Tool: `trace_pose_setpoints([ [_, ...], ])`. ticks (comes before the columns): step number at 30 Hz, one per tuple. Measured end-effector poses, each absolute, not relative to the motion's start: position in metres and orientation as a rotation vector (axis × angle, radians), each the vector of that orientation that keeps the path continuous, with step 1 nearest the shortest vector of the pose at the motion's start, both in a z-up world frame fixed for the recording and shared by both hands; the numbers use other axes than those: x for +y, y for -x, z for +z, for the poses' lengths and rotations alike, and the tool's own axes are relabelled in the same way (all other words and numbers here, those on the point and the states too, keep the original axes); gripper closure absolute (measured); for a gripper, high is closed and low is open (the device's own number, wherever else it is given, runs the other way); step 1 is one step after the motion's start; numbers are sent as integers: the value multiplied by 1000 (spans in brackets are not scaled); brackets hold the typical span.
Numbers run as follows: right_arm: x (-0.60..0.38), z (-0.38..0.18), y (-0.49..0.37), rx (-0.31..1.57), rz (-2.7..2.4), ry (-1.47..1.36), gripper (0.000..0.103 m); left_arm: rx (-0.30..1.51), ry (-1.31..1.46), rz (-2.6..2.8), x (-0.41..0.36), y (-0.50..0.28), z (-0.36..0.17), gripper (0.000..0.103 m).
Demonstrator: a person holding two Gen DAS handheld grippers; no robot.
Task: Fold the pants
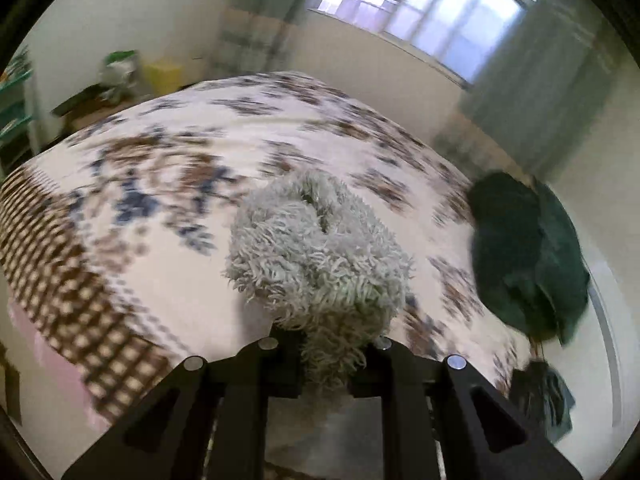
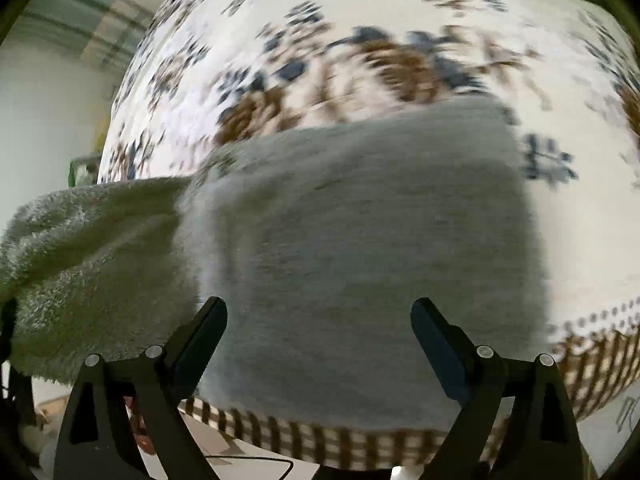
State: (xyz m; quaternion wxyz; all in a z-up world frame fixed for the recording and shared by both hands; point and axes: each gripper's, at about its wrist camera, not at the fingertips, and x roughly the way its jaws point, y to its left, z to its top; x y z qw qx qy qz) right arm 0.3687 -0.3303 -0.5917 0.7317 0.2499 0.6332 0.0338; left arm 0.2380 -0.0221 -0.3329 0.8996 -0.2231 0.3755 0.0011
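Observation:
The pants are pale grey-green and fluffy. In the left wrist view my left gripper (image 1: pixel 330 354) is shut on a bunched end of the pants (image 1: pixel 316 256) and holds it up over the flowered bed (image 1: pixel 160 184). In the right wrist view the pants (image 2: pixel 360 248) lie folded flat near the bed's checked front edge, with one part lifted off to the left (image 2: pixel 80 248). My right gripper (image 2: pixel 320 332) is open and empty, its fingers (image 2: pixel 200 340) spread above the flat fabric.
A dark green garment (image 1: pixel 528 256) lies on the bed's right side. A window (image 1: pixel 432 8), curtain and cluttered shelf (image 1: pixel 120 76) stand beyond the bed. The floor with a cable (image 2: pixel 256 460) shows below the bed edge.

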Motion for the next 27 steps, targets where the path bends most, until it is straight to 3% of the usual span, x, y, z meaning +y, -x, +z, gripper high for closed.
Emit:
trace_pose_setpoints([
  [6, -430, -591, -333, 1384, -34, -613, 8, 879, 409, -151, -156, -241, -359, 92],
  [16, -565, -629, -265, 1430, -227, -657, 8, 1163, 182, -303, -336, -234, -460, 90],
  [19, -588, -635, -252, 1427, -241, -679, 8, 1186, 127, -309, -351, -229, -460, 70],
  [21, -601, -634, -248, 1406, -231, -708, 8, 1191, 164, -350, -351, -231, -448, 14],
  [22, -607, -633, -248, 1394, -222, -726, 7, 1189, 190, -362, -347, -233, -439, 9],
  [27, -621, -625, -268, 1324, -123, -866, 3, 1118, 188, -317, -300, -250, -391, 9],
])
